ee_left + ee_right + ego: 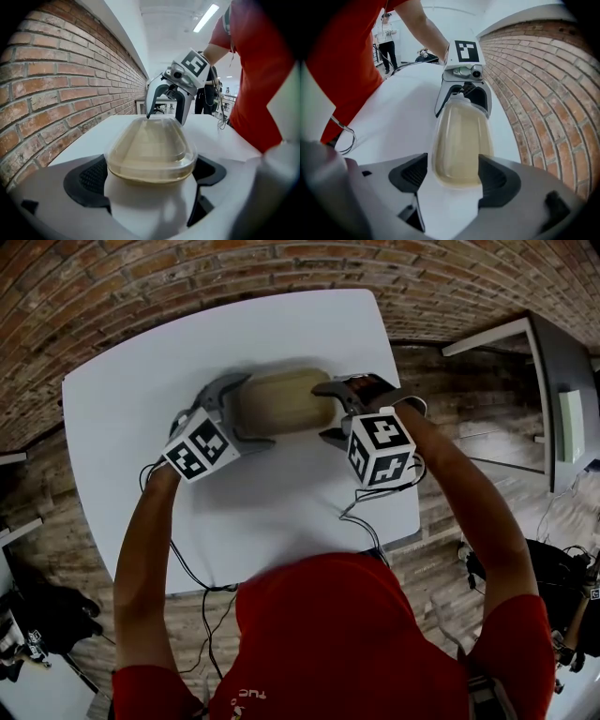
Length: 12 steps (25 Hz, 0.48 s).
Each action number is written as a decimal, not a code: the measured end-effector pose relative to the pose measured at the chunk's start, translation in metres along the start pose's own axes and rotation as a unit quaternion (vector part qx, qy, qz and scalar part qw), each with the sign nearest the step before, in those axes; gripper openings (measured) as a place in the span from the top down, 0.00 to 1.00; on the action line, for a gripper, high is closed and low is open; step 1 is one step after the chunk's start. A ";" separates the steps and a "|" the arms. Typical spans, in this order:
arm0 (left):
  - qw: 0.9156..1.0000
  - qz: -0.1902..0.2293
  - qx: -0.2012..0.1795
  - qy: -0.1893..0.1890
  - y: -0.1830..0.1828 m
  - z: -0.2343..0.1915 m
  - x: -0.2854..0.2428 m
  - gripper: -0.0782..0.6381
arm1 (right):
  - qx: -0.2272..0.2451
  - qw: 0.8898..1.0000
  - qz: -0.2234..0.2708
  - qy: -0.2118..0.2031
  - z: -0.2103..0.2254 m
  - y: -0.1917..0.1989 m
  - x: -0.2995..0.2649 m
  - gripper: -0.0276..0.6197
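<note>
From the head view, the tub (pixel 281 401) lies lengthwise between the 2 tongs, over the far half of the white table (pixel 122 390) and near the brick wall (pixel 187 277). The left gripper (pixel 255 409) has its 2 fingers around the left end and the right gripper (pixel 321 412) has its fingers around the right end. The person's arms come in from either side. My guess is that one tong on each short end keeps a long, shallow thing level.

In the left gripper view, the left gripper (pixel 150 174) is closed on the tub (pixel 150 150), with a dark pad against each side of the near end. The clear lid is on and the contents look pale beige. The right gripper (pixel 165 117) bites the far end. I cannot quite tell whether the tub rests on the table or hangs just above it.

In the right gripper view, the right gripper (pixel 453 178) is likewise clamped on the tub (pixel 461 140), its pads touching both long sides near the rounded end. The left gripper (pixel 463 112) caps the far end. Another person (pixel 387 30) stands well back in the room.
</note>
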<state>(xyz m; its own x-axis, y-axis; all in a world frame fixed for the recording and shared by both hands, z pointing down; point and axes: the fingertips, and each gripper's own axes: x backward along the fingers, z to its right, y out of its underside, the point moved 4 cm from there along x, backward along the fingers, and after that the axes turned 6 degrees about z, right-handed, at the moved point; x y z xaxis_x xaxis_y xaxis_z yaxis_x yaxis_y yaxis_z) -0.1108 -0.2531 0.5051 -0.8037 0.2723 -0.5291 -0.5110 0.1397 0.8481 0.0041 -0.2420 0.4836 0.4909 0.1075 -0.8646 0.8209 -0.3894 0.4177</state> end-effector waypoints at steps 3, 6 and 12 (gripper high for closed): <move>1.000 0.002 0.003 -0.001 0.000 -0.001 0.000 0.10 | 0.001 0.998 0.017 0.057 0.000 -0.012 -0.003 0.48; 1.000 0.005 0.009 -0.001 0.001 -0.001 0.000 0.10 | 0.008 0.997 0.024 0.077 -0.004 -0.029 -0.011 0.48; 1.000 0.005 0.010 -0.002 0.000 0.000 -0.001 0.10 | 0.041 0.996 0.006 0.079 -0.003 -0.041 -0.024 0.49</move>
<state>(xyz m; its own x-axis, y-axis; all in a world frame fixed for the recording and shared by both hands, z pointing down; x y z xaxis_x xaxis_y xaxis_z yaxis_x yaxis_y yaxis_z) -0.1097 -0.2539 0.5054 -0.8077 0.2780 -0.5199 -0.4963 0.1553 0.8541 -0.0404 -0.2263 0.4884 0.5451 0.2424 -0.8025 0.7917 -0.4636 0.3977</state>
